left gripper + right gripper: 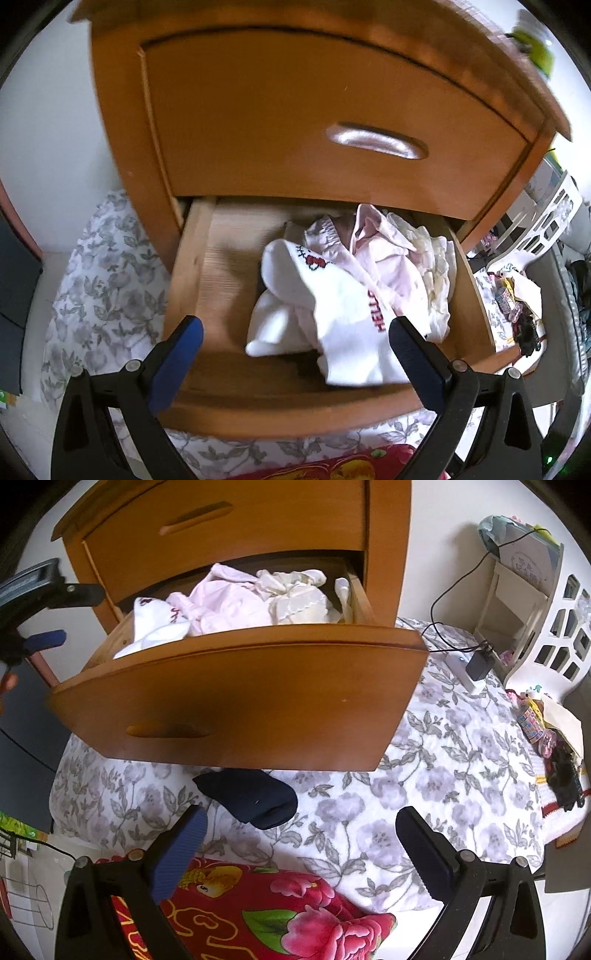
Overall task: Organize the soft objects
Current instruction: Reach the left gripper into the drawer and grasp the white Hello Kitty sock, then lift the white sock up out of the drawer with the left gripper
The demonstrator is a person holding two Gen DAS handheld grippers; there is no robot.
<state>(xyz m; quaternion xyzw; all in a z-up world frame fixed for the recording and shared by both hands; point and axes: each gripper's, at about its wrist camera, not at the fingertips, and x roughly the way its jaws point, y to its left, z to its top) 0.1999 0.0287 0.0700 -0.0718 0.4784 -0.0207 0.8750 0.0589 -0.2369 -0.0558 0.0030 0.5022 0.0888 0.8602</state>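
Note:
The lower drawer (184, 295) of a wooden nightstand is pulled open. In it lie white socks with red lettering (332, 306), a pale pink garment (373, 254) and cream cloth (439, 273). My left gripper (295, 332) is open and empty just above the drawer's front edge, its fingers either side of the socks. From the right wrist view the drawer (240, 698) shows the same clothes (236, 605). A dark navy sock (251, 797) lies on the floral bedding under the drawer front. My right gripper (299, 827) is open and empty above the bedding, just right of that sock.
The closed upper drawer (332, 122) has a metal handle (376, 140). A red flowered blanket (273, 912) lies near me. A charger and cable (476, 661), a white openwork basket (557, 620) and small clutter (554, 746) are at right. The left gripper also shows at left (48, 616).

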